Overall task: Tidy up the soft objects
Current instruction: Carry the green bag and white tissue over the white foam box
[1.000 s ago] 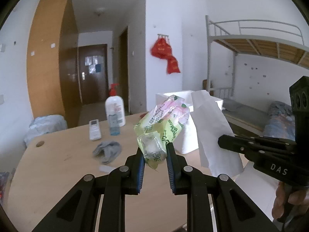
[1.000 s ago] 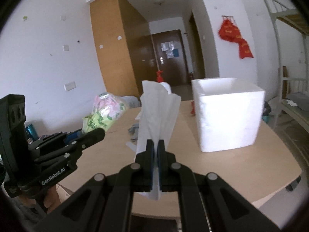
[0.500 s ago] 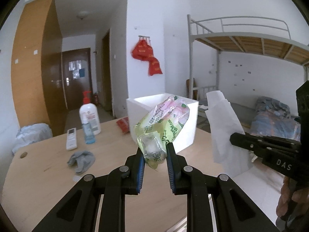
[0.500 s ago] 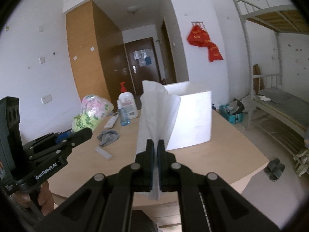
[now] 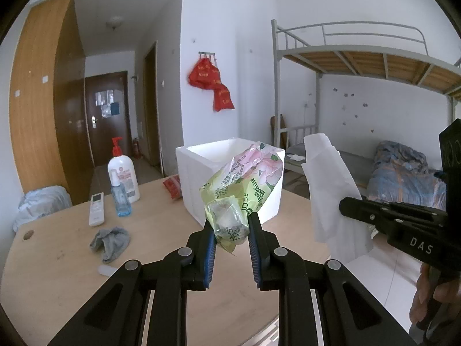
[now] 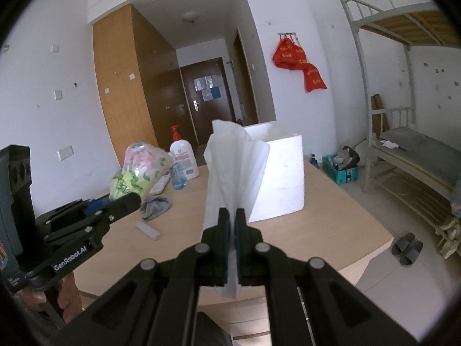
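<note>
Both tools swung right (box (image 5: 230,173) now central), table edge (image 6: 374,248) near.

1. The right gripper (image 6: 232,216) pinches a white tissue (image 6: 234,170) that stands up between its closed pads.
2. Behind the tissue, a white foam box (image 6: 283,178) sits on the wooden table (image 6: 340,216).
3. At left, the left gripper (image 6: 126,200) holds a green floral plastic pack (image 6: 138,170).
4. A grey sock (image 6: 155,206), a pump bottle (image 6: 183,158) and a small white strip (image 6: 147,229) lie on the table.
</note>
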`<action>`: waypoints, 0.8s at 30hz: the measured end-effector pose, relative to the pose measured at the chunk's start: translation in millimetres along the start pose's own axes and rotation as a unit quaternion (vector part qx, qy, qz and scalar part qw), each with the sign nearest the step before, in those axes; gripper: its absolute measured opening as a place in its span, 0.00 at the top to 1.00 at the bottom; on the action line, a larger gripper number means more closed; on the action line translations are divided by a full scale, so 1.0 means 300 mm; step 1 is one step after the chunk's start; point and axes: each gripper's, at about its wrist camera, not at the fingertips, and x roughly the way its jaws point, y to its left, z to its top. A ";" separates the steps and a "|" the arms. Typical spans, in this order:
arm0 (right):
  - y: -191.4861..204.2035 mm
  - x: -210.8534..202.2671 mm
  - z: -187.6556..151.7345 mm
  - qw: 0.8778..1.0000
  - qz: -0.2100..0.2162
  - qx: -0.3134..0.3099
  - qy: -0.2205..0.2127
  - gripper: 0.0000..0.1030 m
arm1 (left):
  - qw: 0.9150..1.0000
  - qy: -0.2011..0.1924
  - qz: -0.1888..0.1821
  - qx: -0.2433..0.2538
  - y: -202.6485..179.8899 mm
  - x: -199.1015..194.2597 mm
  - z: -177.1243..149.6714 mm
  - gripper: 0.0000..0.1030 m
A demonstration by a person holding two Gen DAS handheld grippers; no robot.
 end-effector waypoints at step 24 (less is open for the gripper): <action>-0.061 0.065 0.219 1.000 -0.003 -0.005 -0.021 0.94 | 1.000 -0.012 0.002 -0.019 0.046 0.132 0.246 0.78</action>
